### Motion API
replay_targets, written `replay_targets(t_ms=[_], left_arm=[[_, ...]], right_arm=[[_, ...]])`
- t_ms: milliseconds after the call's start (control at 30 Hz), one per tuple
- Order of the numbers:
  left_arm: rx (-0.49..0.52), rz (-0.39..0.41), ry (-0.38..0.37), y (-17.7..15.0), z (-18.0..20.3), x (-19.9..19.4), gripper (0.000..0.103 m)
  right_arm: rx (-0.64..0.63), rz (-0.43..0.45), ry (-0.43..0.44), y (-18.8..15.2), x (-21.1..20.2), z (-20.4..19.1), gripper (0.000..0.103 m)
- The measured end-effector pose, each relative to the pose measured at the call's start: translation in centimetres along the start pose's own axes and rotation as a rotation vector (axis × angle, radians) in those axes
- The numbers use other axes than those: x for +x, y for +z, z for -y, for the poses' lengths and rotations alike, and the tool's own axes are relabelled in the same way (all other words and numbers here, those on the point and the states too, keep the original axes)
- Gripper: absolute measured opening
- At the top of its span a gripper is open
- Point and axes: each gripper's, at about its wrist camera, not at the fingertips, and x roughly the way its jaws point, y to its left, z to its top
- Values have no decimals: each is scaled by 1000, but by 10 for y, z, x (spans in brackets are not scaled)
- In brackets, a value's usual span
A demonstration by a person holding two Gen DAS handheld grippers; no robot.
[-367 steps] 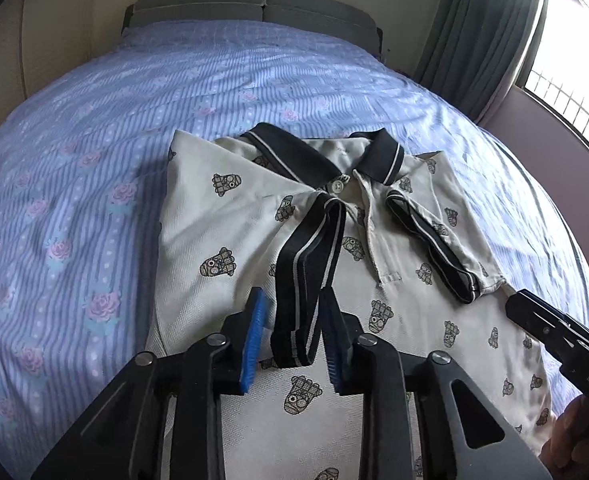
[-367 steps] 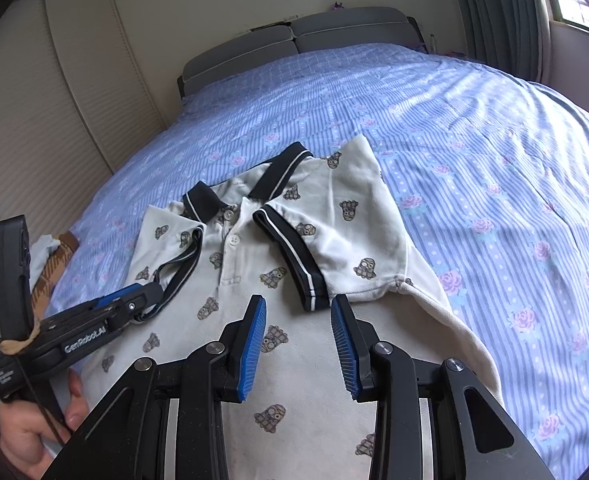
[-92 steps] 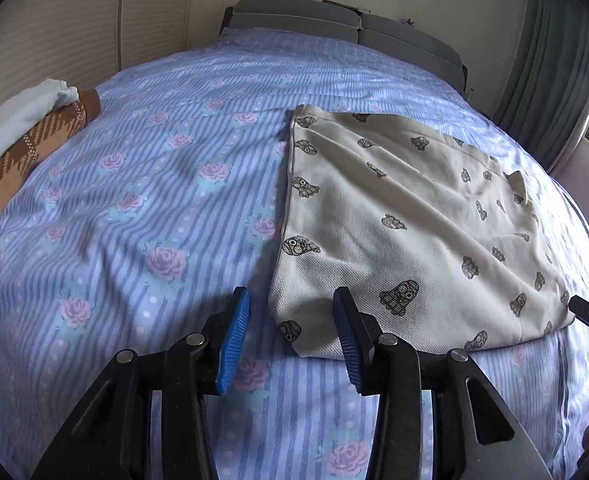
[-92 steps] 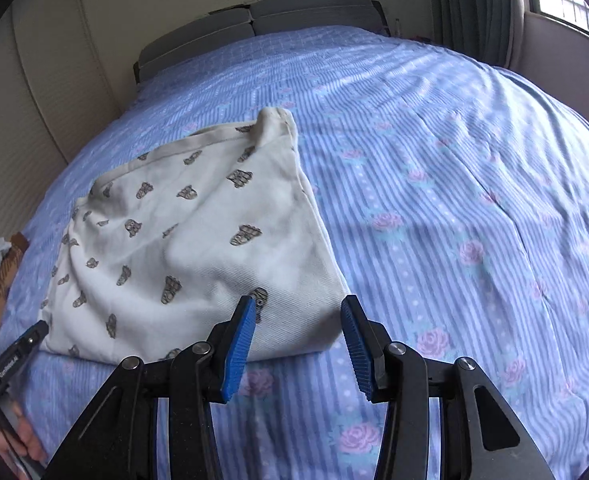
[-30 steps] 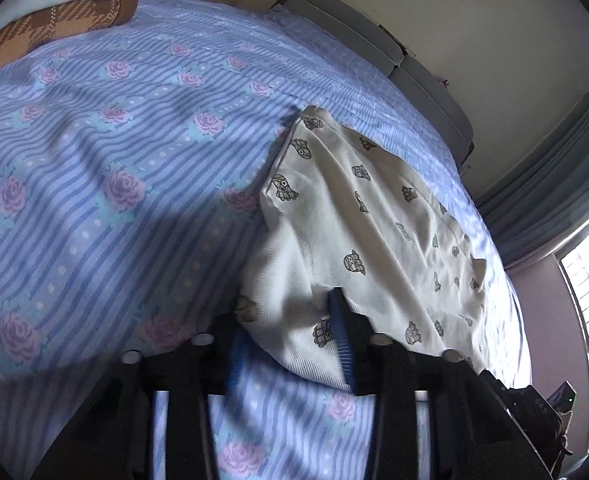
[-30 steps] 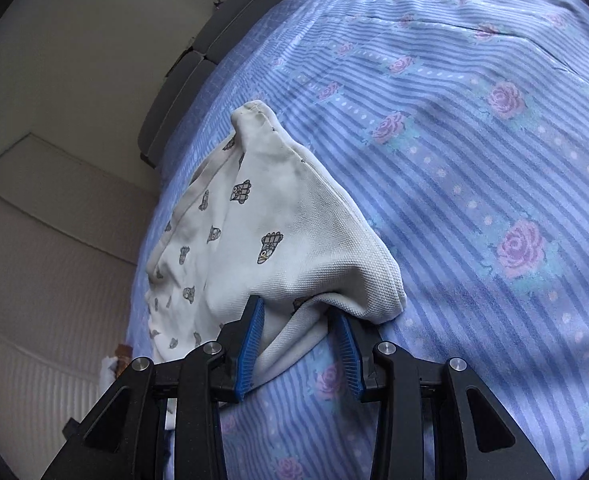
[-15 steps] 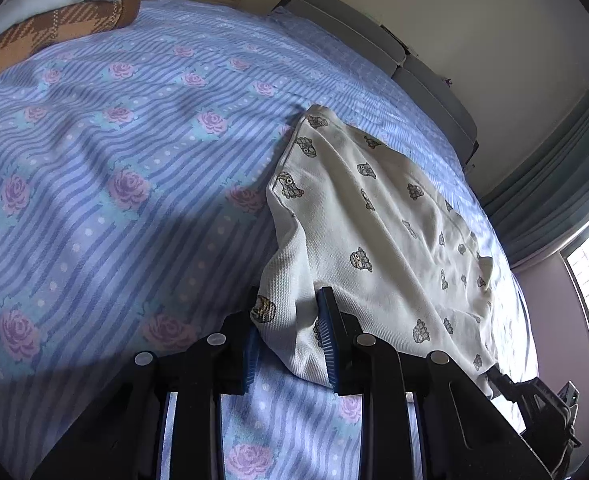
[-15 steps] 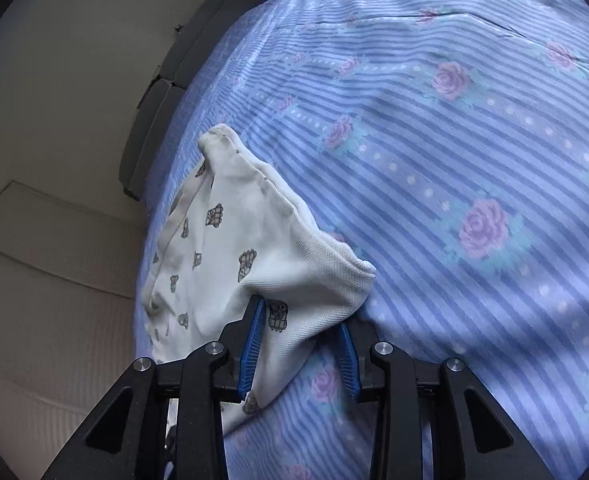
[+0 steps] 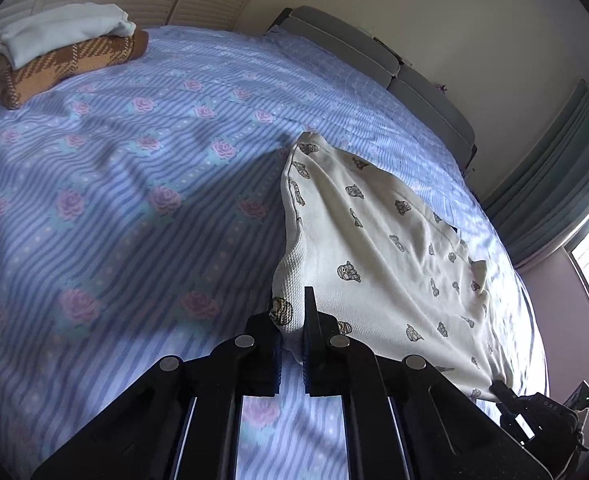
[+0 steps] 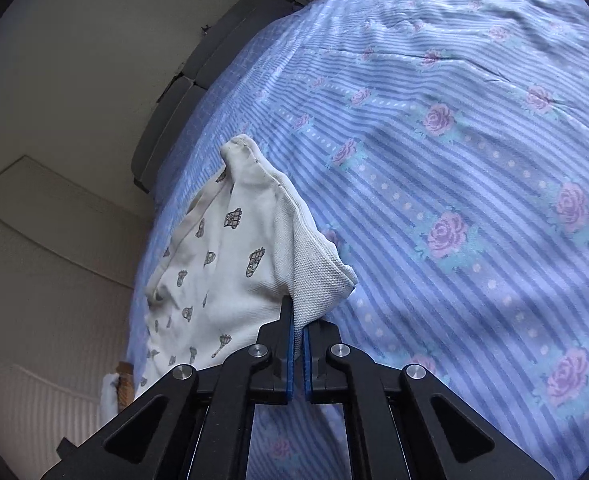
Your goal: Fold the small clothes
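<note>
The cream shirt (image 9: 378, 240) lay on the bed (image 9: 126, 184), already doubled into a flat panel with its printed back up, and both tools had hold of its near edge. The left gripper (image 9: 292, 340) had its jaws drawn in almost together on the near left corner of the shirt, a wad of knit bulging up between them. The right gripper (image 10: 297, 344) had its jaws nearly touching on the near right corner, the ribbed fabric folding over just past them. Both corners were lifted slightly off the bed while the remainder of the shirt sagged away towards the headboard (image 9: 374, 60).

Seen from either gripper the shirt stretched straight ahead, its far edge nearest the headboard and the held edge running crosswise between the two tools. Neither hand was nearer; each had its own corner. The likely next move was to carry the held edge forward over the shirt towards that far edge, keeping both corners level so the fold stayed square. A stack of folded clothes (image 9: 62, 52) sat well to the left of the shirt
</note>
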Motion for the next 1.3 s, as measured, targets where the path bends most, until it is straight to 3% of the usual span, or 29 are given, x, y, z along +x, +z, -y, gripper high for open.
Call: replay_targets(t_ms=[300,500,567,633,733,867,1000,1133,1267,1300], left_arm=[[25,-45,19,-38,-15,-56,9],[21,-124,24,-61,-30,-47,11],[37,-124,28,-63,-29,-50,14],[63,-110,36,-65,-26,-62,22],[115,-84,71,-65,-22,-81,31],[189,-36,77,-48,-9,-94,32],[283,0,37,-10,14,-78,32],[405,-13,-21,26,43,-36,33],[465,-112,-79,52,56,15,33],[485,-131,-83,55,59,26,33]], right_arm=[[-48,-42,-14,-17,-53,-11,3],[-121,-62,-82,-34,-49,0,5],[-145,-75,-146,-34,-44,1,12],[-172,-68,-174,-34,-47,-2,25],[-251,-30,-199,-36,-61,-13,36],[-397,50,-198,-33,-80,-37,41],[-583,121,-193,-10,-72,-73,41],[-732,63,-183,25,-29,-103,42],[-804,20,-211,58,19,-115,46],[-818,0,-218,64,30,-116,51]])
